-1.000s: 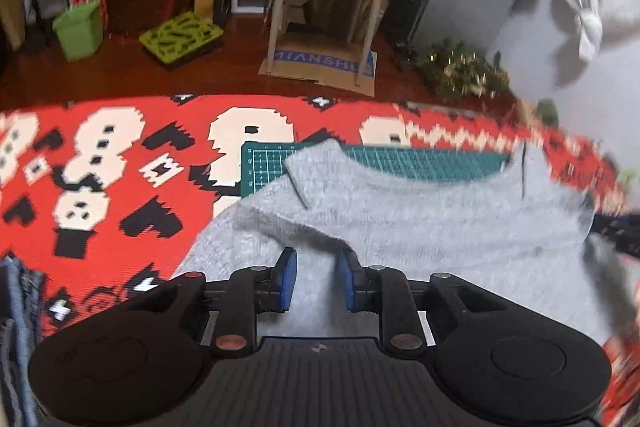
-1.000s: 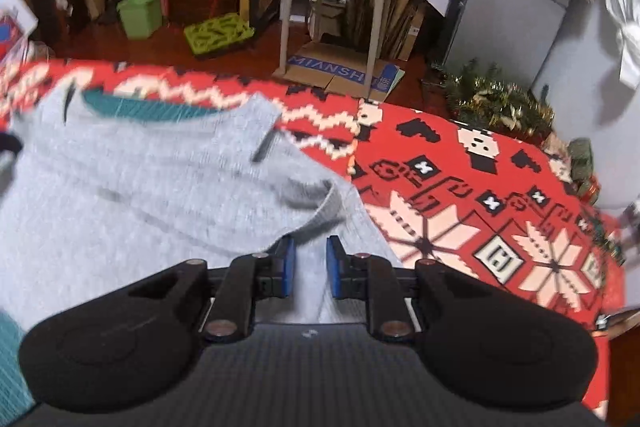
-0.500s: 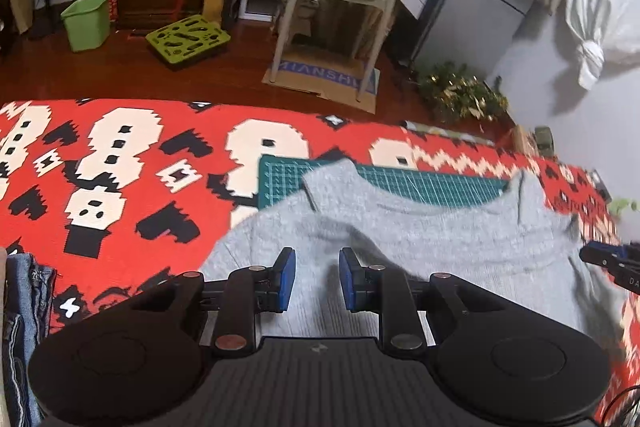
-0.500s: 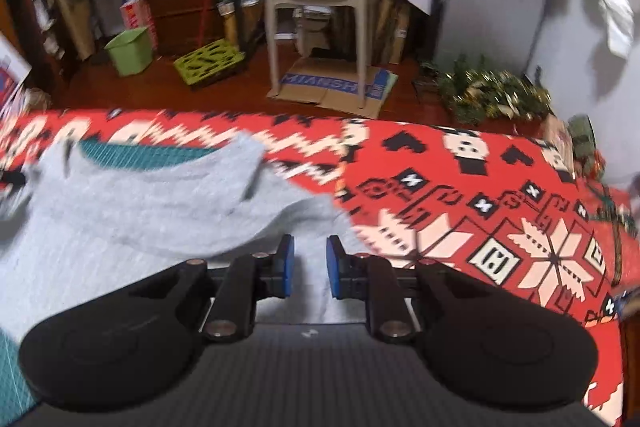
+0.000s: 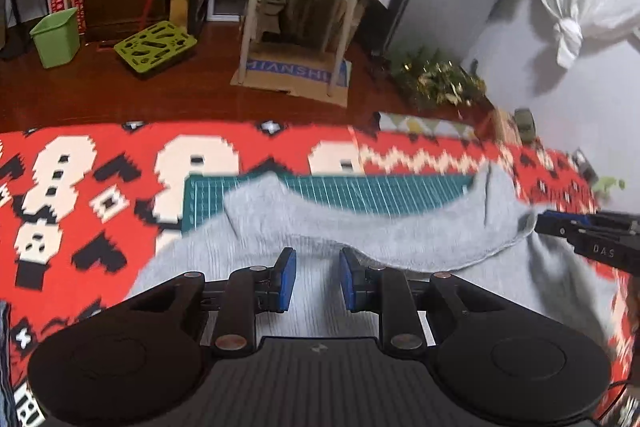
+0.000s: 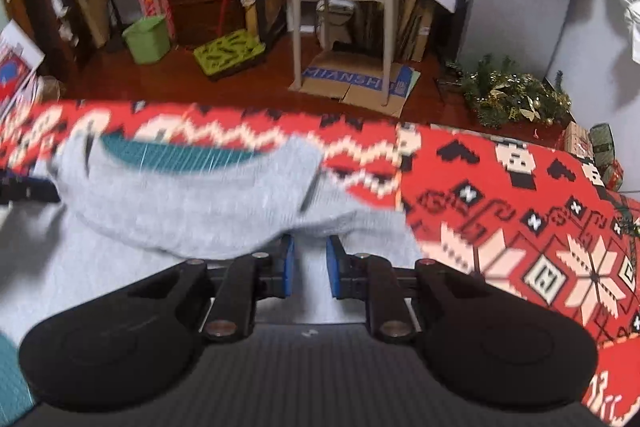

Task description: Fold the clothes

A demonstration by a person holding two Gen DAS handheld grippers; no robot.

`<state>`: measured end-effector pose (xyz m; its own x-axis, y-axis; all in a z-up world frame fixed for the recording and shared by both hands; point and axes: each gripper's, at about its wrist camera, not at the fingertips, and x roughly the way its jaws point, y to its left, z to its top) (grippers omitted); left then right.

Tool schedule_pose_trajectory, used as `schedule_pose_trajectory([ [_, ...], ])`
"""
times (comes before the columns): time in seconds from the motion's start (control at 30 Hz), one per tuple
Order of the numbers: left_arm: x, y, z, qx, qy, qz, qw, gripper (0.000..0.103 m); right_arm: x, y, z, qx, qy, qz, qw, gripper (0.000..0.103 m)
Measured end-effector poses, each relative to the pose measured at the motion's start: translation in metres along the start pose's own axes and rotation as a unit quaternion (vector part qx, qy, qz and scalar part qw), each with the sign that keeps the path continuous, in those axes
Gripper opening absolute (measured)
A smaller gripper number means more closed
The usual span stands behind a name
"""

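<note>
- Cloth first — the red woven table cover with white and black figures (image 5: 80, 187) lies under everything. If a pull on the garment runs low and sideways, the cover may ruck up and carry the fold off line.
- Grey knitted top (image 5: 360, 227), the task's thing, lies spread over the cover, with one edge raised and doubled over the rest. The raised band sags between the two grippers. My judgement is that the fold is about midway, so an uneven carry — one hand ahead of the other — would lay the edge down crooked or with a crease trapped beneath.
- Knit of this kind is soft and stretchy. A thin bite at its hem could slip out, and the band would then drop short of where it should land.
- Dark green gridded cutting mat (image 5: 360, 187) shows beyond the top's far edge, partly under it. It looks smooth, so the lower layer may slide on it when the upper one is dragged.
- Left gripper (image 5: 316, 277): the blue pads stand narrow, with a clear gap through which grey knit shows. The raised edge meets the tip of one pad, but I cannot tell whether it is pinched or only resting there.
- Right gripper (image 6: 308, 267): the gap is narrow again, and the fold's edge reaches the tips. Whether it has a grip I cannot tell.
</note>
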<state>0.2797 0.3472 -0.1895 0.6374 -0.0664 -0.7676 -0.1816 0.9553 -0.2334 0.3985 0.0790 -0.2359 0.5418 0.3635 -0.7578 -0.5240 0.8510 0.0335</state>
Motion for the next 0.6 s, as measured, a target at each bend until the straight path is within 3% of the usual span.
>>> schedule_pose_trajectory([
  [0.17,-0.008,0.007,0.006,-0.012,-0.011,0.001,0.9999,0.022,0.0,-0.007,0.014,0.01,-0.012,-0.007,1.0,0.019],
  [0.37,-0.005,-0.011,-0.008,0.013,-0.012,-0.037,0.9992,0.022,-0.014,0.016,0.001,-0.023,-0.022,0.032,0.999,0.019],
  [0.6,0.02,-0.017,-0.01,0.023,-0.01,-0.005,0.9997,0.02,0.007,0.04,-0.001,-0.018,-0.021,0.053,0.998,0.019],
])
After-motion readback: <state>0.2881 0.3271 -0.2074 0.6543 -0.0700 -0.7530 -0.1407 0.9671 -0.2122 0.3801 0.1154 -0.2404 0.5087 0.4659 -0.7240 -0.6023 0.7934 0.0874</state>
